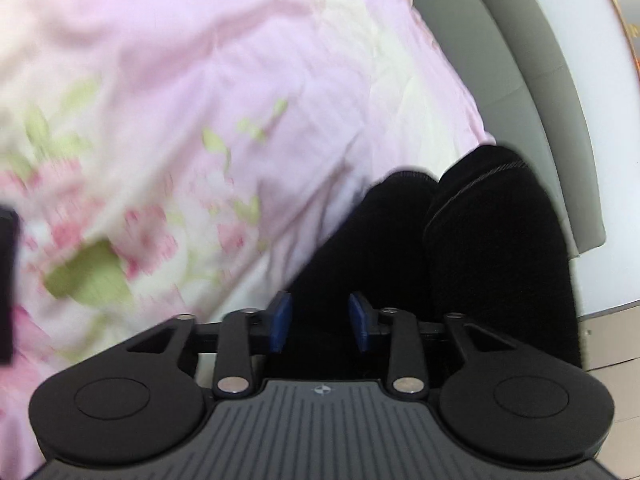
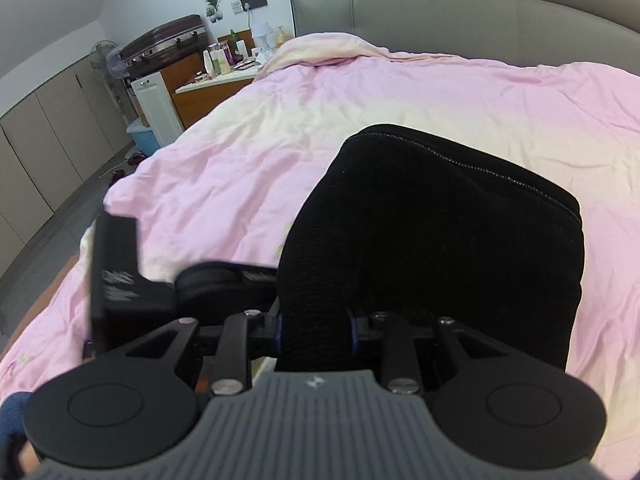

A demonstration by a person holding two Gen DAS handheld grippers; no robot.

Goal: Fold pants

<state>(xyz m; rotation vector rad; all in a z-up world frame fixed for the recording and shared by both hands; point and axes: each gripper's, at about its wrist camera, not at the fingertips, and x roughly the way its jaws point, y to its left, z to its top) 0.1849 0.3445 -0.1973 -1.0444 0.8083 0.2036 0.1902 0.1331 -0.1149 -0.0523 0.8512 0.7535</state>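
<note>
- The black pants (image 2: 440,232) lie bunched on the pink quilt (image 2: 240,168), near the grey headboard (image 2: 480,20).
- Right gripper (image 2: 316,334) clamps a thick fold of pants between its fingers.
- Left gripper (image 1: 320,322) has its blue pads (image 1: 280,322) narrowly parted around pants fabric (image 1: 400,248); whether they grip it I cannot tell.

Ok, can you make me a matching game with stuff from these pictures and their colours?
Things:
1. pants
2. bed cover
3. headboard
4. bin on the floor

Colours:
A. grey
B. blue
C. black
D. pink

Pairs: 1-C, 2-D, 3-A, 4-B
</note>
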